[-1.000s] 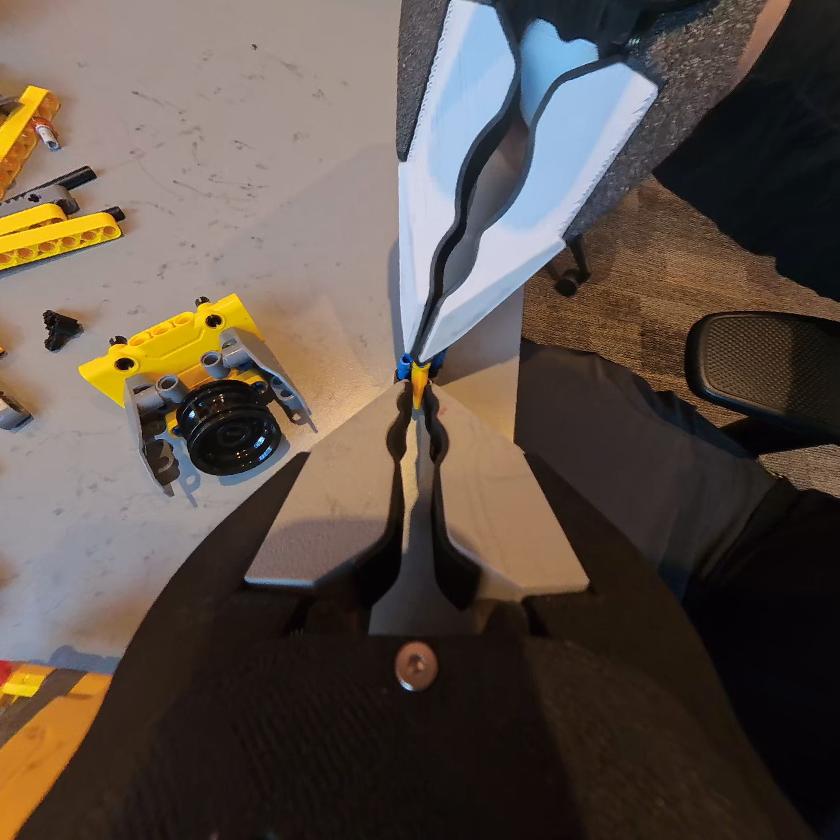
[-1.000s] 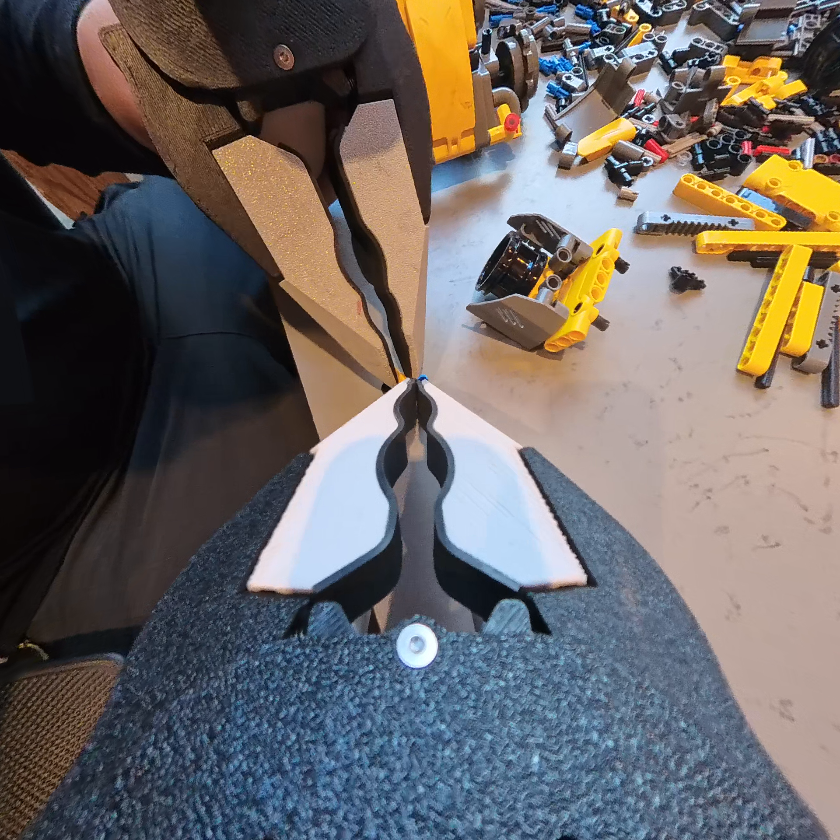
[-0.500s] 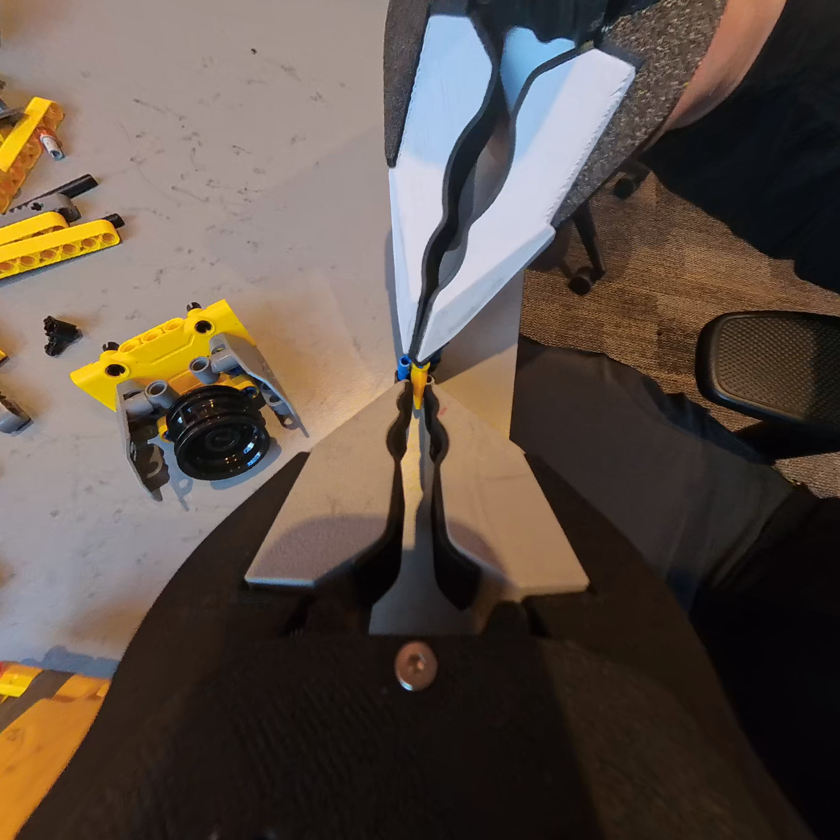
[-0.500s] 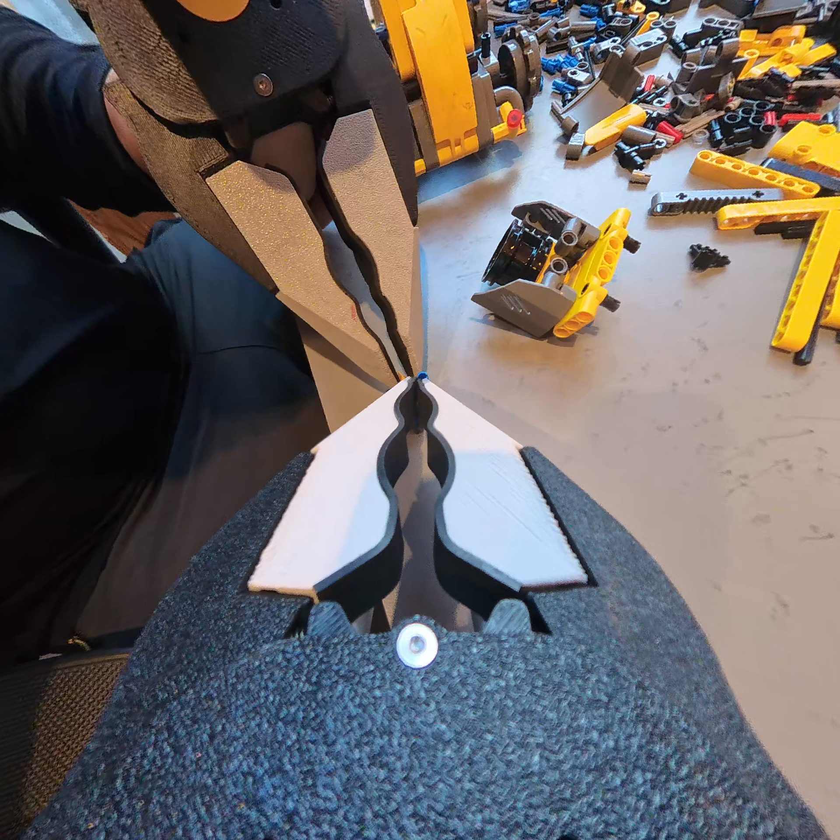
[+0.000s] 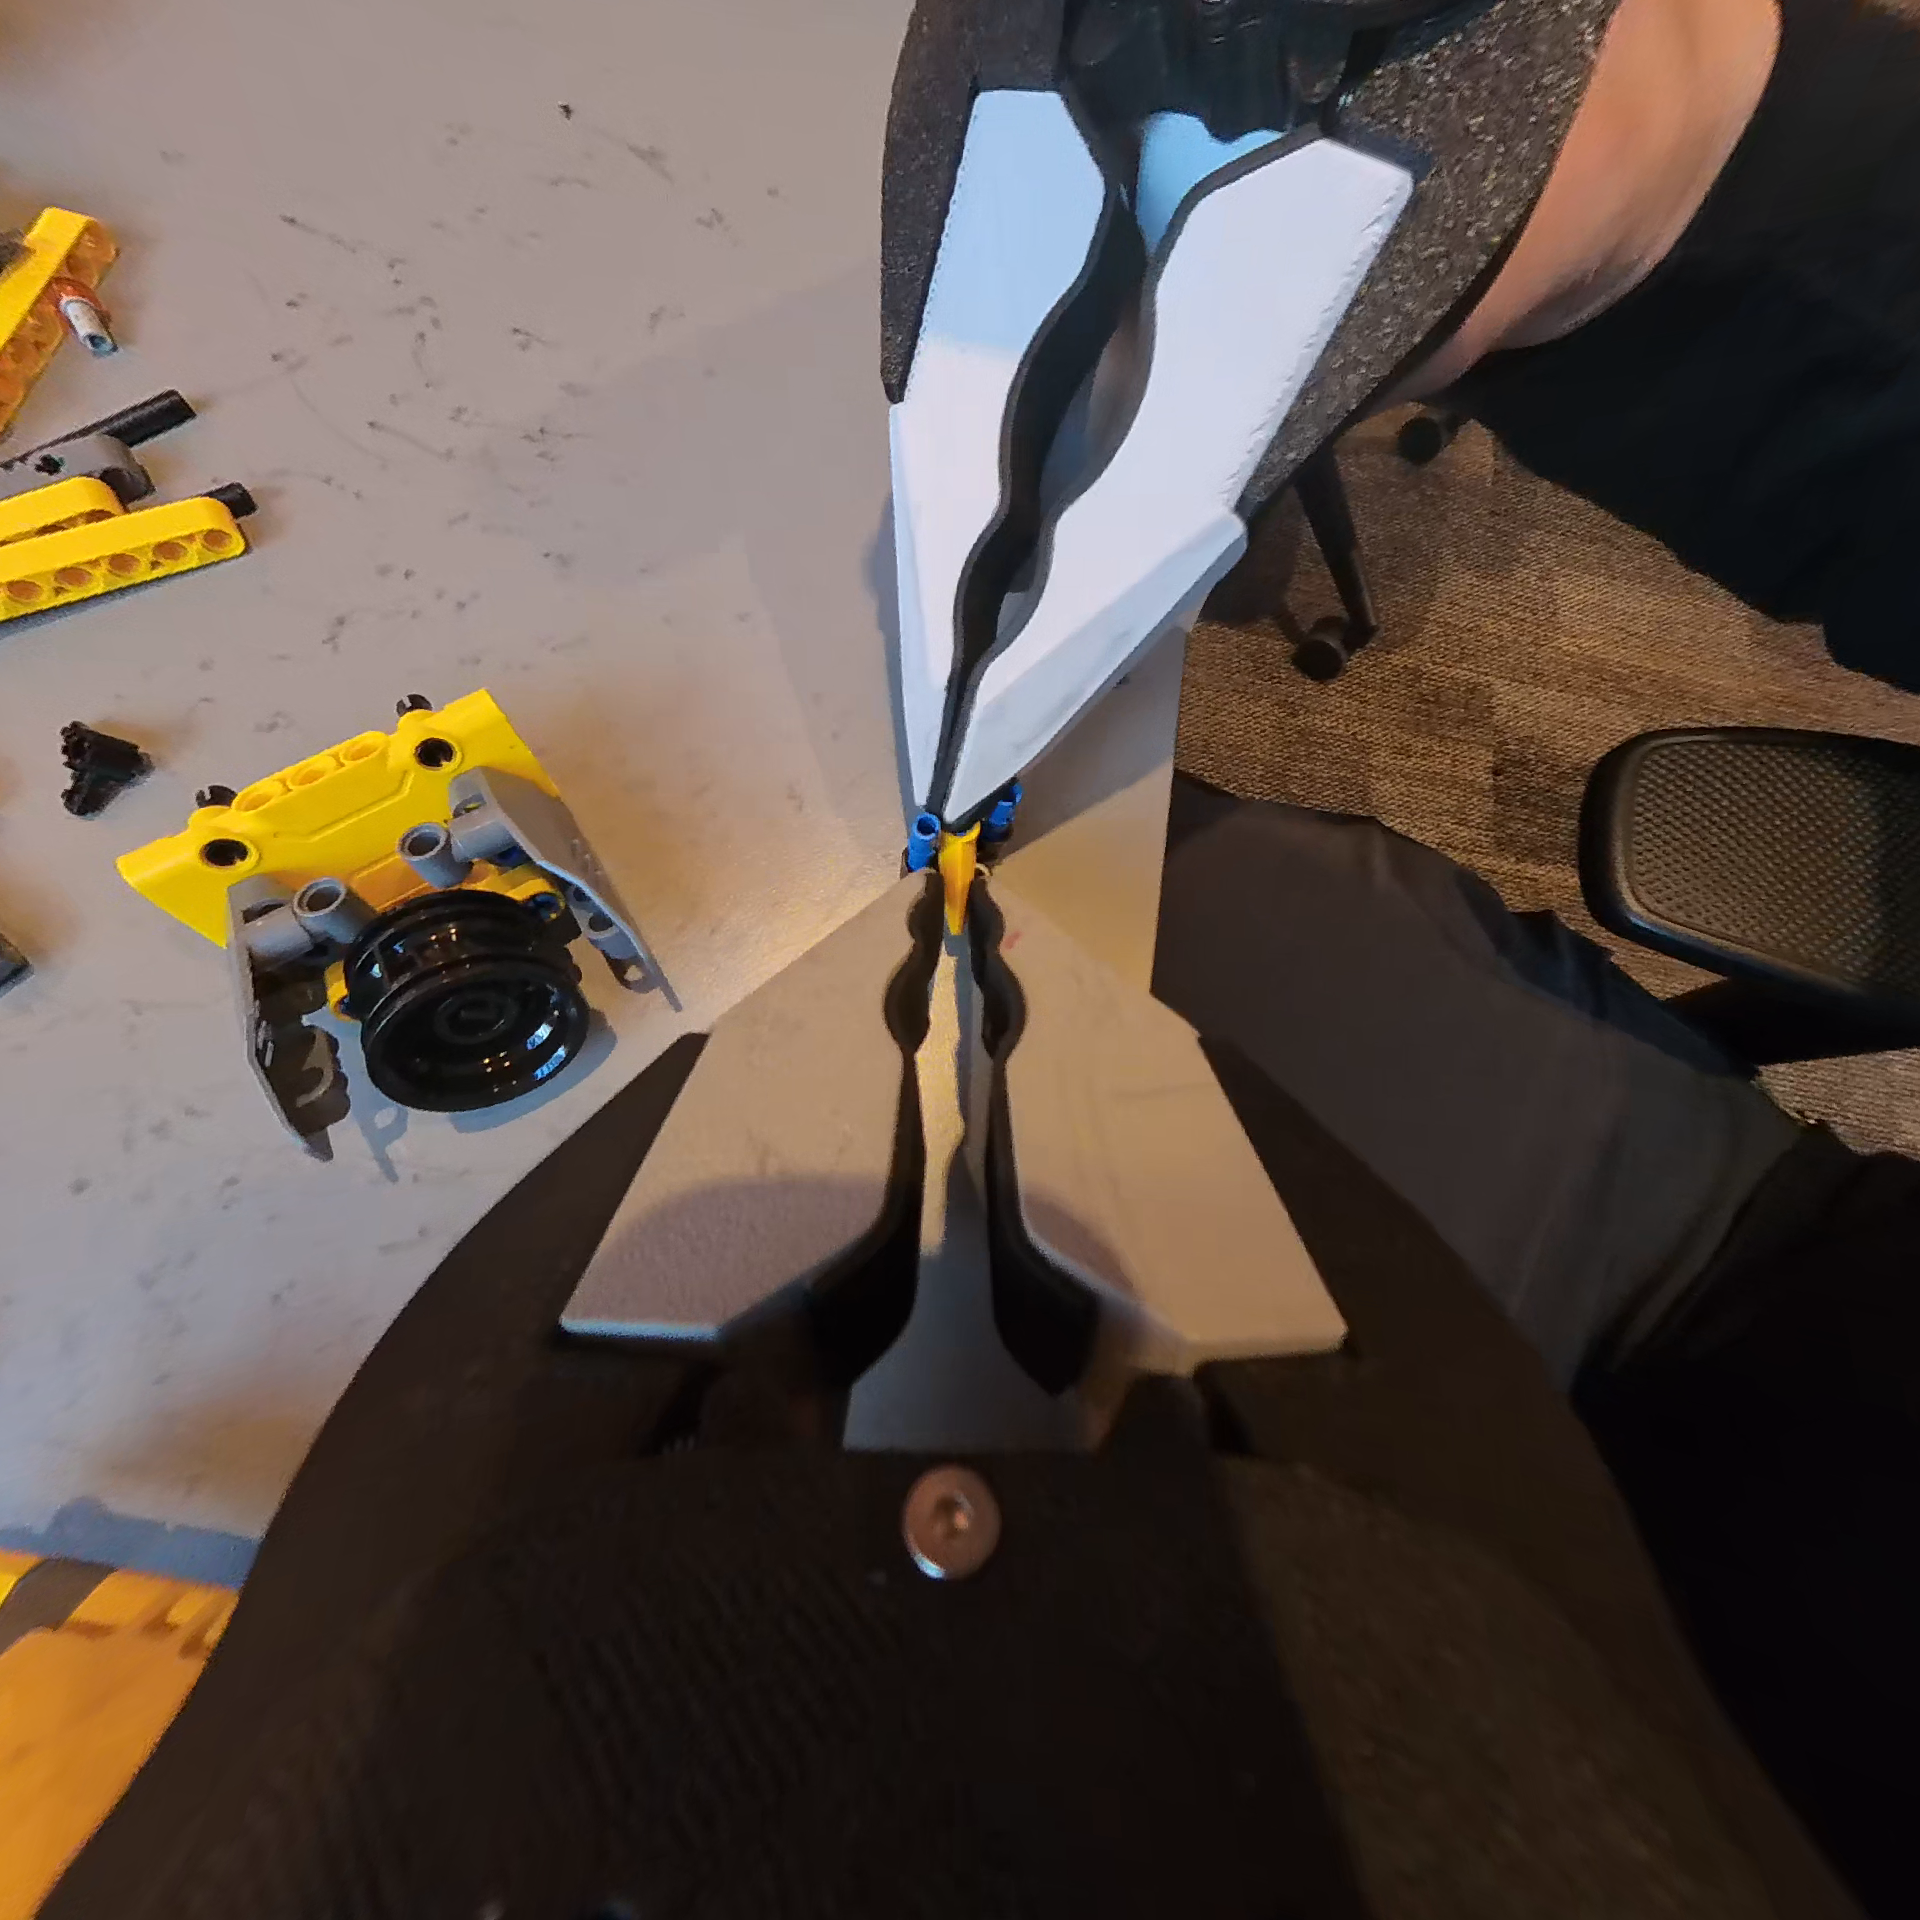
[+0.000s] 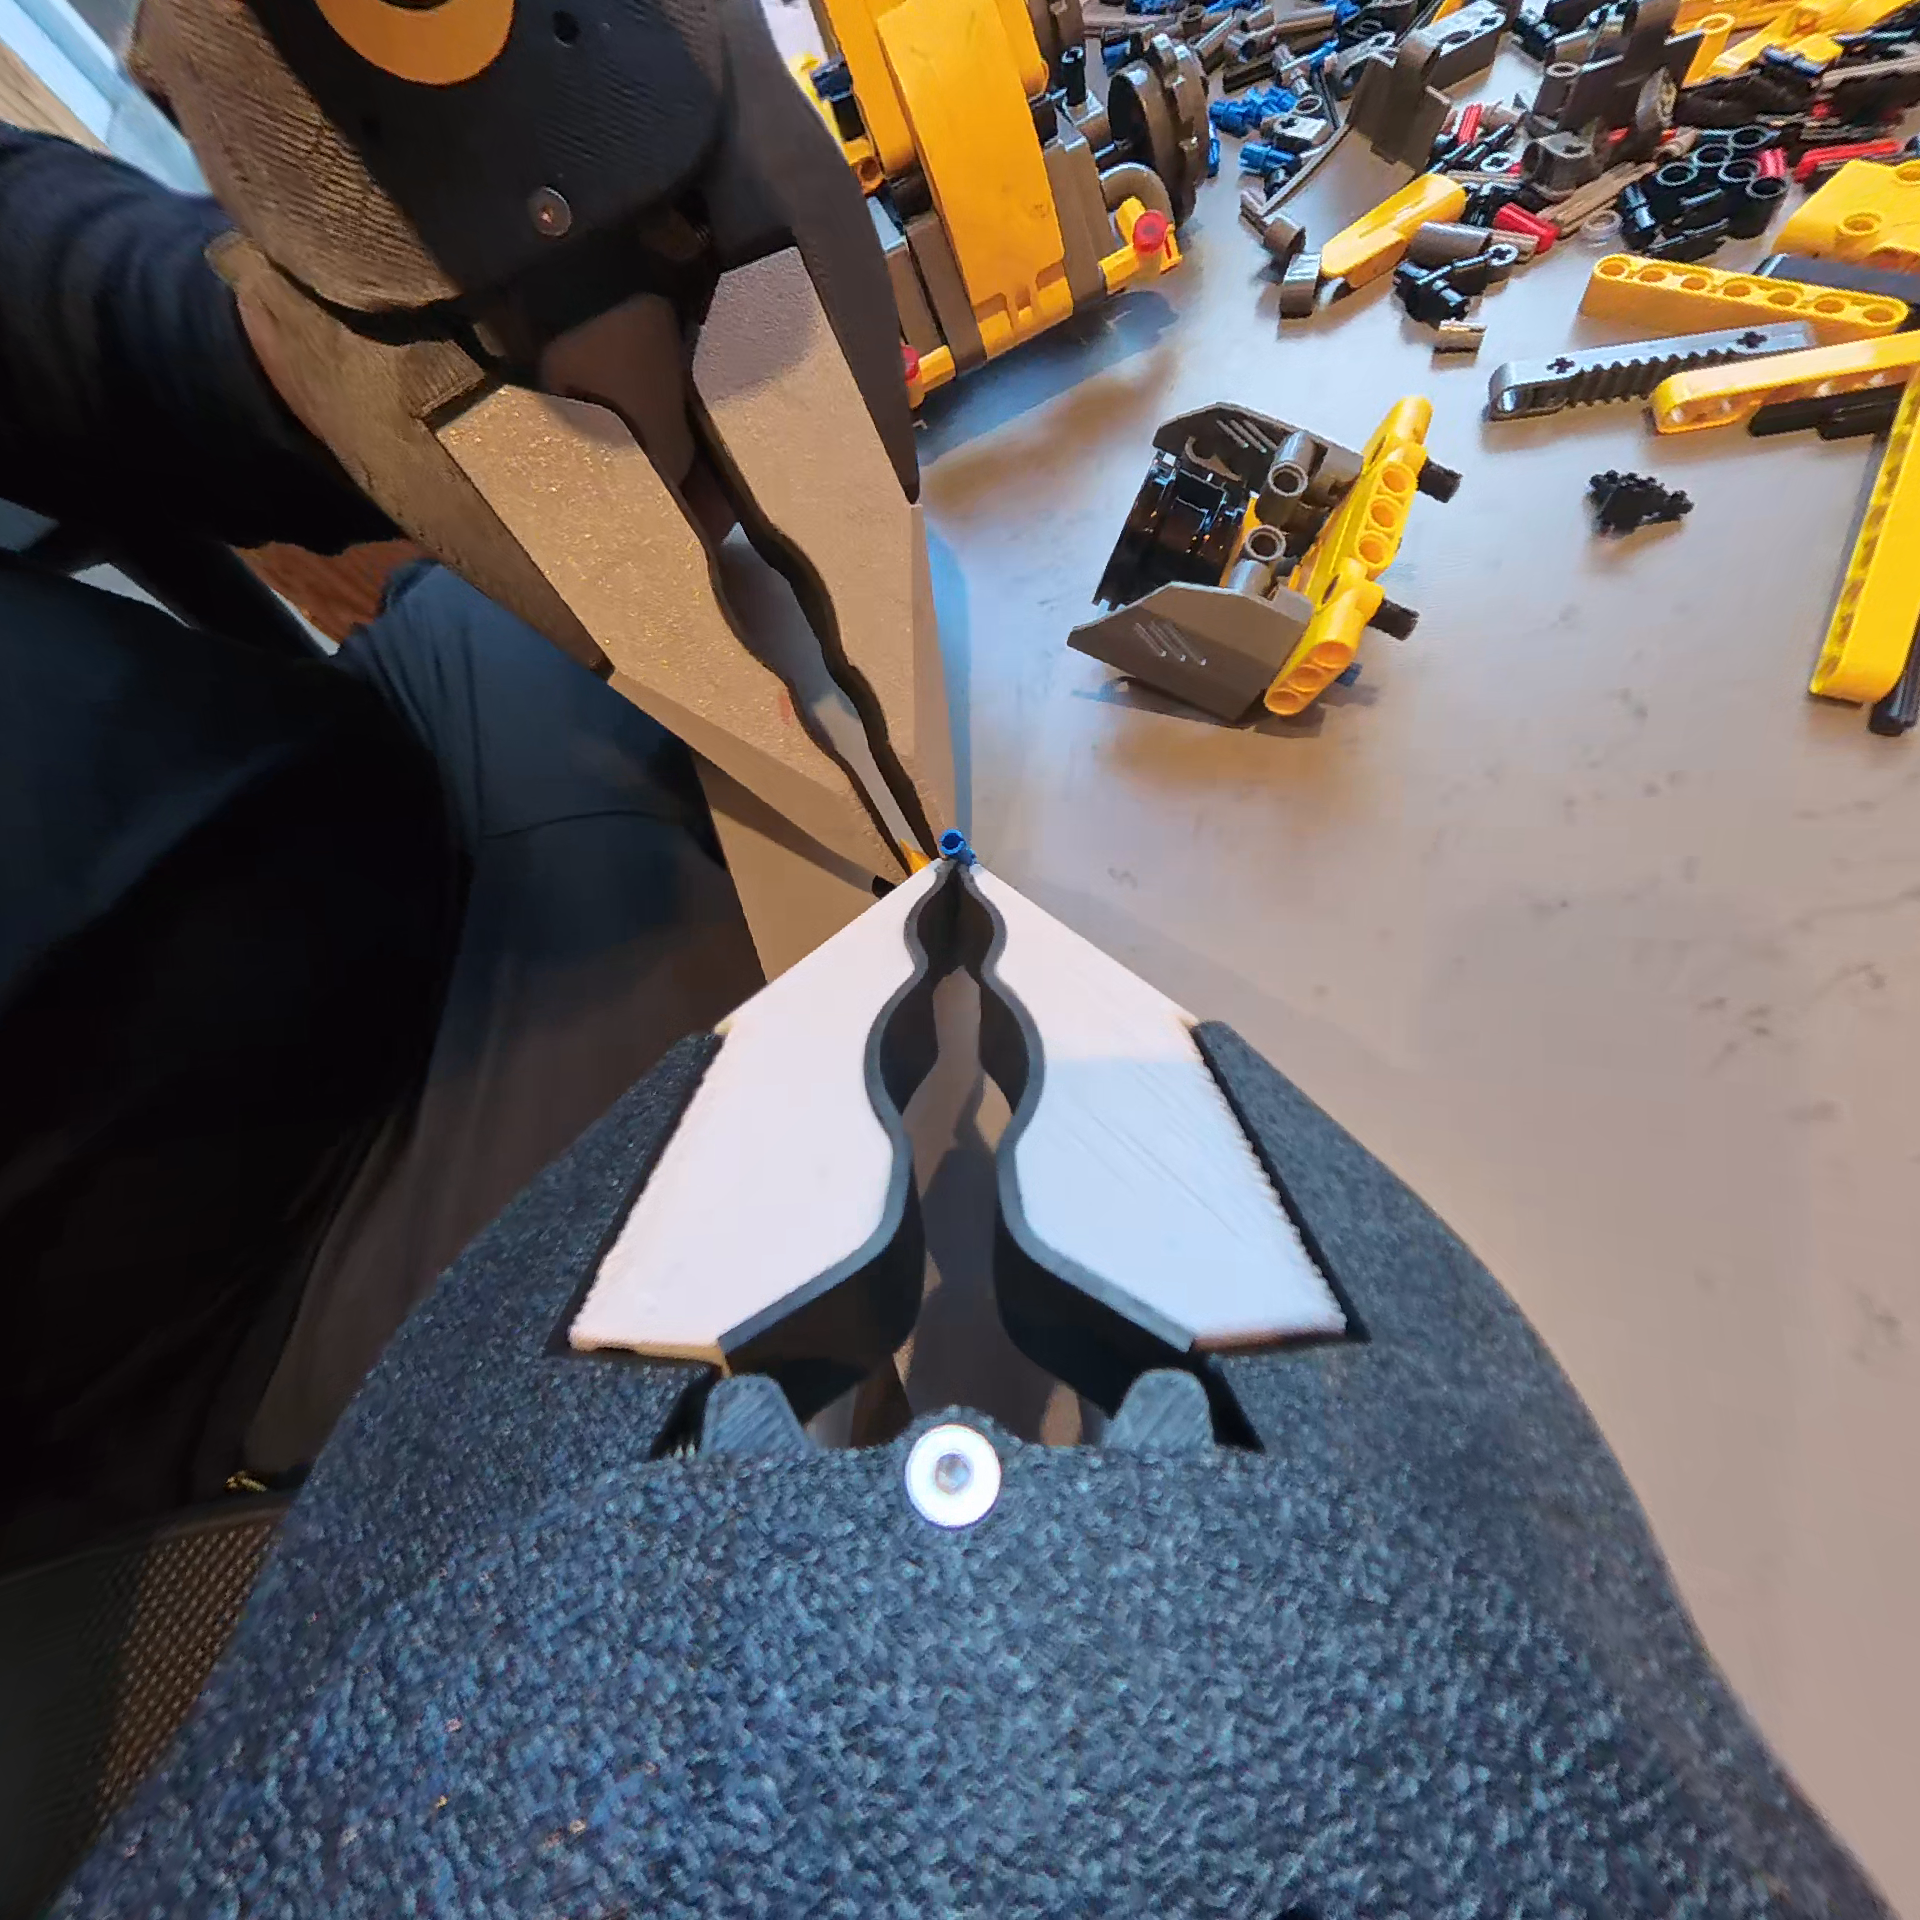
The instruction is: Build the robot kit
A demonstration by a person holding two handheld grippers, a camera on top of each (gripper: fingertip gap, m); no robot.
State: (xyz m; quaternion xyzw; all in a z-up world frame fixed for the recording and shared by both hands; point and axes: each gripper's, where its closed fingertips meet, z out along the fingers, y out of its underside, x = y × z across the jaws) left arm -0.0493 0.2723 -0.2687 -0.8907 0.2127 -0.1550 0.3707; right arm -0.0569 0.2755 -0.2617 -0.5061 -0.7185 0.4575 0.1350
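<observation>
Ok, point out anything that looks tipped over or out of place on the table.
The yellow-and-grey wheel assembly lies tipped on its side, black wheel facing outward rather than resting on the table. A lone small black connector sits stray beside it.

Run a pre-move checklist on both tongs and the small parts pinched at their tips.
1. Left tongs shut on the yellow piece: ok.
2. Right tongs shut on the blue pin piece: ok.
3. The two tips meet above the table edge, with the person's lap right beside: not ok if a part drops.
4. Blue pin piece seated in the yellow piece: cannot tell, too small and partly hidden.
5. Wheel assembly lies on the table, apart from both tongs: ok.
6. Loose parts pile is far from the tips: ok.
</observation>
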